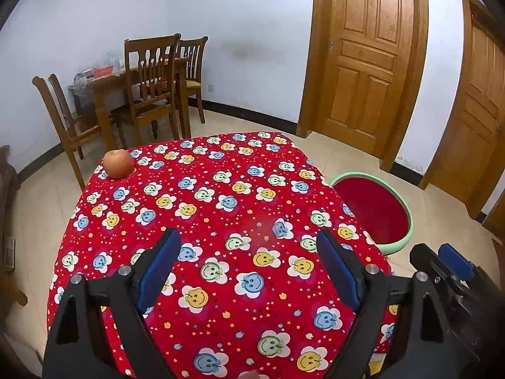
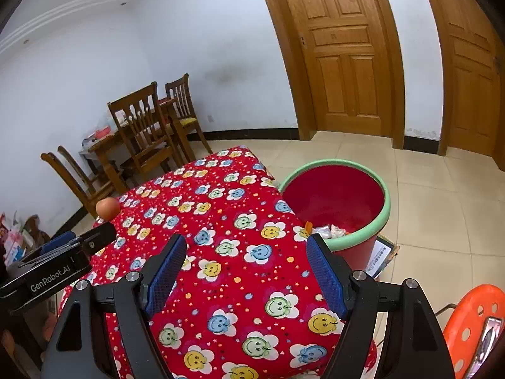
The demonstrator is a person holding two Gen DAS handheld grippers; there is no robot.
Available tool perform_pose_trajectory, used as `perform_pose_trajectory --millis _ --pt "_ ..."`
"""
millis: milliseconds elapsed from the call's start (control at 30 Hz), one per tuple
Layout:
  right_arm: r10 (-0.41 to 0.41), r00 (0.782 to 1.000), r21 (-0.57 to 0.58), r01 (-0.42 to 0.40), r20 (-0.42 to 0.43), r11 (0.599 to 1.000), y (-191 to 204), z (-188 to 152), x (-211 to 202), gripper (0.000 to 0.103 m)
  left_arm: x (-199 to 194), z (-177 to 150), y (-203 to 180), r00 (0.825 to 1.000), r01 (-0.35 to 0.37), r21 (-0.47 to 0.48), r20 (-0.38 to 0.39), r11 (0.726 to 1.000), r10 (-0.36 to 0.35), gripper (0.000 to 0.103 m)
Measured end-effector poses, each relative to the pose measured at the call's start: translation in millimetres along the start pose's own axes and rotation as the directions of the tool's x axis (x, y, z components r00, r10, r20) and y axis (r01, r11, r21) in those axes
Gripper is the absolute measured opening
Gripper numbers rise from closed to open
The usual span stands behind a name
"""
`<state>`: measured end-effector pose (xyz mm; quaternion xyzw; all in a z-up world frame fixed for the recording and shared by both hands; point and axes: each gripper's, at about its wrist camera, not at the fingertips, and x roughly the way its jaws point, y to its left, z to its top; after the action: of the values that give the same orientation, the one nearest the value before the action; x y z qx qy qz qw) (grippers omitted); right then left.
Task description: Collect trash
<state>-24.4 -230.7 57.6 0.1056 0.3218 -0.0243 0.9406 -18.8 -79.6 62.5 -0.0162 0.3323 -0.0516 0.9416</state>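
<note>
A red bin with a green rim [image 2: 386, 203] stands on the floor off the table's right side, with crumpled wrappers [image 2: 328, 231] at its bottom; the left wrist view shows the same bin [image 1: 407, 211]. An apple [image 1: 118, 163] sits at the far left corner of the table covered in red smiley-flower cloth [image 1: 221, 214], also visible as the apple [image 2: 108, 208]. My left gripper [image 1: 249, 268] hovers open over the cloth, nothing between its blue pads. My right gripper [image 2: 246, 271] is open too, over the table's right part, empty.
A wooden dining table with chairs [image 1: 148, 88] stands at the back left wall. Two wooden doors [image 1: 366, 53] are shut at the back right. An orange perforated stool [image 2: 470, 325] is at the near right, and a printed sheet [image 2: 380, 257] lies beside the bin.
</note>
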Motion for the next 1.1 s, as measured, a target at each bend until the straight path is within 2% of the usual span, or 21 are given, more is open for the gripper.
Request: perform_pose_trajectory --millis 1100 --pt "-0.002 1.000 0.002 0.002 -0.014 1.000 0.7 -2.2 5.3 0.079 3.7 -4.8 3.0 1.000 -0.004 -0.013 -0.005 1.000 0.004 0.087"
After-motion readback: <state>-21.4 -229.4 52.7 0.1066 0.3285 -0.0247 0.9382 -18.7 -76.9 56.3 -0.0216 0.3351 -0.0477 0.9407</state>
